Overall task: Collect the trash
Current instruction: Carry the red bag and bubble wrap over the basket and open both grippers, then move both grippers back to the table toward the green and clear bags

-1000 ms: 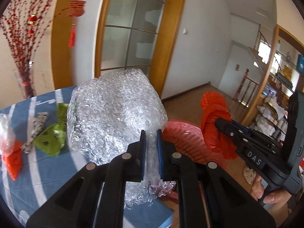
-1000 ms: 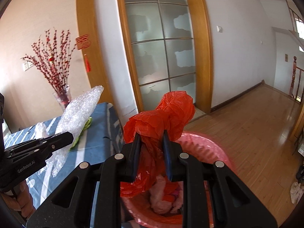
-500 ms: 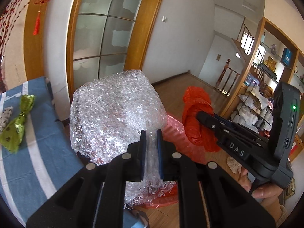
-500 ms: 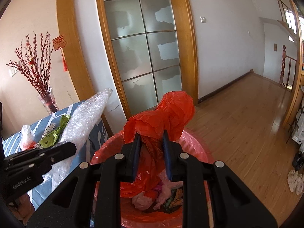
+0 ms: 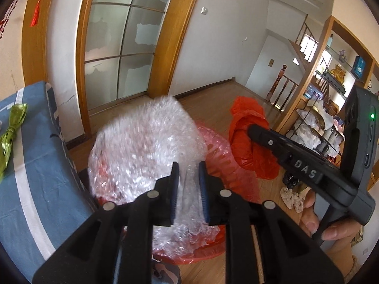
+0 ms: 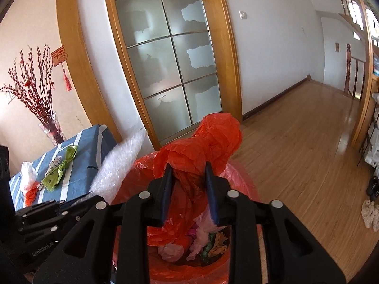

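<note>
My left gripper [image 5: 188,165] has its jaws slightly apart with a sheet of clear bubble wrap [image 5: 144,149] between them, over the pink trash bin [image 5: 225,165]; whether it still grips is unclear. My right gripper [image 6: 189,168] is shut on a crumpled orange plastic bag [image 6: 208,142] above the bin's orange liner [image 6: 132,182]. The bin holds several pieces of trash [image 6: 201,243]. The bubble wrap [image 6: 118,158] shows at the bin's left side in the right wrist view. The orange bag [image 5: 248,137] also shows in the left wrist view.
A blue striped table [image 6: 78,172] stands left of the bin with a green wrapper [image 6: 59,168], a clear bag with orange contents [image 6: 28,179] and a vase of red twigs [image 6: 52,130]. Wooden floor [image 6: 296,153] lies right, with a cloth [image 6: 369,215] on it. Shelves [image 5: 327,108] stand far right.
Both grippers moved off the table to over the bin. The left jaws have opened a little and the bubble wrap has dropped lower, blurred. The right gripper holds the orange bag as before.
</note>
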`<state>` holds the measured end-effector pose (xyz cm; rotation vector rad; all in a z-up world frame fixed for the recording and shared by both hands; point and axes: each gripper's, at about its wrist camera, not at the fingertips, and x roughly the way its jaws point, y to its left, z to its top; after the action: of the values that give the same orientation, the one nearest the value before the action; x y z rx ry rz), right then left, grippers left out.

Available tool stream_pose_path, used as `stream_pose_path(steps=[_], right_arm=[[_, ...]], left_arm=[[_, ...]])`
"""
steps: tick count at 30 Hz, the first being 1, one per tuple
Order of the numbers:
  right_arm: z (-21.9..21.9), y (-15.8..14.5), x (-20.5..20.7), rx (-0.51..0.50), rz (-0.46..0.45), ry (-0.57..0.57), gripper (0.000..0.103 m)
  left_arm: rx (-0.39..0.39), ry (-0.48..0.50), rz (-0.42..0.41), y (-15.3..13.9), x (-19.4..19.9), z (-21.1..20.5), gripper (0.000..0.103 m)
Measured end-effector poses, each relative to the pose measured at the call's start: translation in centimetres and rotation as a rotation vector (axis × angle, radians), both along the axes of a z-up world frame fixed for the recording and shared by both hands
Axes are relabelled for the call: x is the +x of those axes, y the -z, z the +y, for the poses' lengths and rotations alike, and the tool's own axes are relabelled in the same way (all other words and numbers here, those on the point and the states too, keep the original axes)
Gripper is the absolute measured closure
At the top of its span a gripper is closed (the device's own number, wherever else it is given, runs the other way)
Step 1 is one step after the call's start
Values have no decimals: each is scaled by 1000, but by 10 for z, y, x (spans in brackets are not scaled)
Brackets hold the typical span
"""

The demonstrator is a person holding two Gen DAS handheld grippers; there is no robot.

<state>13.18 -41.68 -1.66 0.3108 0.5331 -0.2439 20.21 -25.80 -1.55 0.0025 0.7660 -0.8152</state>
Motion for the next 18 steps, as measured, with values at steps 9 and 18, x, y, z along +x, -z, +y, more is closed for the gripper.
stream_pose_path(steps=[9, 18], right_arm=[[3, 3, -4, 4, 6, 5, 59], [40, -10, 3, -89, -1, -52, 58]], left_arm=[[-7, -93, 37, 7, 10, 29, 68], [54, -248, -83, -3, -1, 91, 53]])
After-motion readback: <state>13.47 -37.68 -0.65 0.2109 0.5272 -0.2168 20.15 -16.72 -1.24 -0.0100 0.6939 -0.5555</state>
